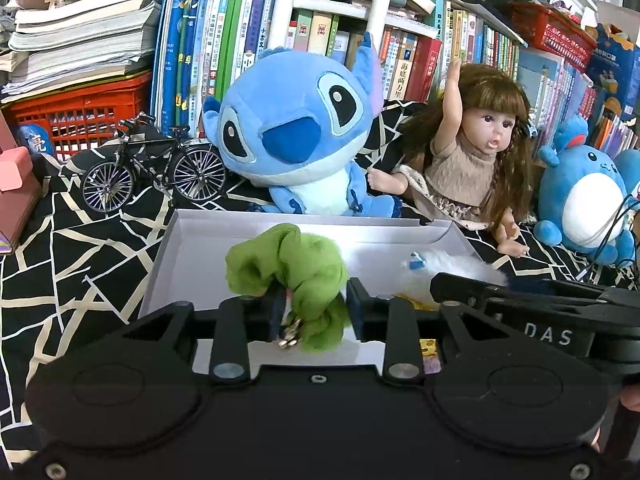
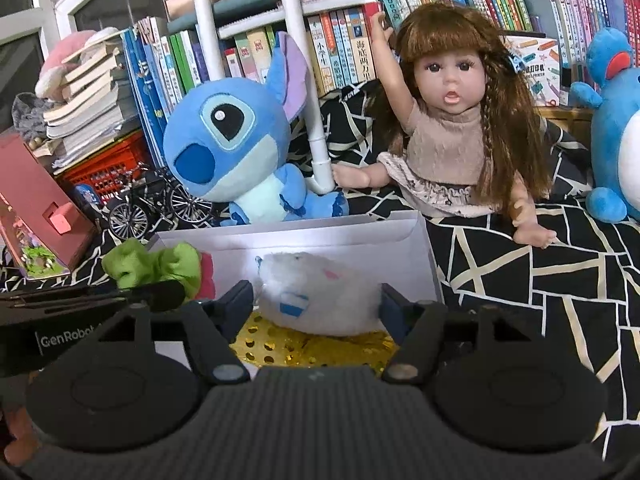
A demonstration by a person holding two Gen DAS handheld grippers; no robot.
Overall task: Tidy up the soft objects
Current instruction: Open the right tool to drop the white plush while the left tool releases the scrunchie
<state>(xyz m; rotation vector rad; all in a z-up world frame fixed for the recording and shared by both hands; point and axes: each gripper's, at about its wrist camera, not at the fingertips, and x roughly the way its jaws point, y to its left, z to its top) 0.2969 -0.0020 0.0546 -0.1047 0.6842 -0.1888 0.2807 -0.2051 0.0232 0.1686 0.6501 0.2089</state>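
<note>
A wall of upright books [image 1: 248,40] with Chinese titles on their spines fills the background, with a stack of paperbacks [image 1: 84,28] lying flat on a red crate [image 1: 80,116] at the left. Below them a black cloth with pale crack lines [image 1: 80,248] covers the surface. On it sit a blue Stitch plush [image 1: 292,132], leaning against a white post [image 2: 304,80], a long-haired doll [image 1: 476,152] with one arm raised, and a round blue-and-white plush [image 1: 584,196] at the far right. A small model bicycle [image 1: 152,168] stands just left of the Stitch plush, and a pink box [image 2: 44,208] lies at the left edge. In front of the toys is an open white box [image 1: 304,236], its far wall just short of the Stitch plush's feet. The left gripper [image 1: 316,312] hovers over the box's left half, its fingers pinching a green soft toy [image 1: 296,272] with a metal clasp hanging from it. The right gripper [image 2: 316,304] is over the box's right half, its fingers spread on either side of a white fluffy toy [image 2: 320,296] with a blue tag, which lies on a gold perforated sheet [image 2: 312,348] inside the box; whether the pads touch the fluff cannot be told. The right gripper's body reads "DAS" in the left view, and the left gripper's reads "GenRobot" in the right view.
</note>
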